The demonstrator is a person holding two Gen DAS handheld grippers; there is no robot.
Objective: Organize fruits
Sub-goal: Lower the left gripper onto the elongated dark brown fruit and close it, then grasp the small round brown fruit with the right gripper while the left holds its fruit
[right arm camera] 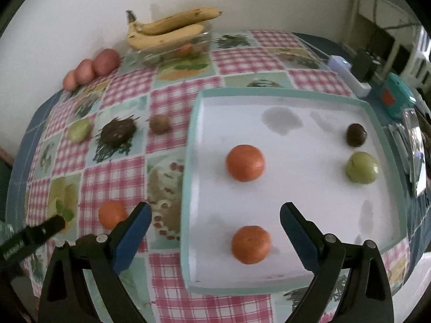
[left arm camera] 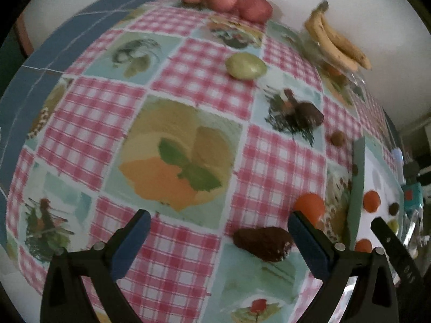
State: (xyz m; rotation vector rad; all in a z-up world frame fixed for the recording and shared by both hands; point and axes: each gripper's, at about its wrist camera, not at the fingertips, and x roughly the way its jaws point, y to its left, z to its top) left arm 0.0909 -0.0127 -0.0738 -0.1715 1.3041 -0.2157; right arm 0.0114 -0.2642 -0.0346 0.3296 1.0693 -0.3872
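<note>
Table: checked cloth, fills both views beneath your grippers.

Tray: white, teal rim, directly under and ahead of your right gripper. That gripper is spread wide, nothing between its fingers. In the left wrist view the tray stands just right of your left gripper, seen edge-on.

Bananas: far ahead and left of the right gripper, lying across a clear dish by the wall. An orange fruit shows through the dish wall.

Three red apples: in a row, far ahead of the left gripper, at the table's back edge.

On the tray: one orange between the right fingers' tips but lower, untouched; a second orange ahead of it; a green fruit ahead right; a small brown fruit just beyond that.

Off the tray: a third orange just ahead of the left gripper's right finger; a dark brown fruit lies between the left fingers near the right one, not gripped. Your left gripper is spread wide, holding nothing.

Further ahead of the left gripper: a second dark fruit, a green fruit, a small brown fruit to the right.
</note>
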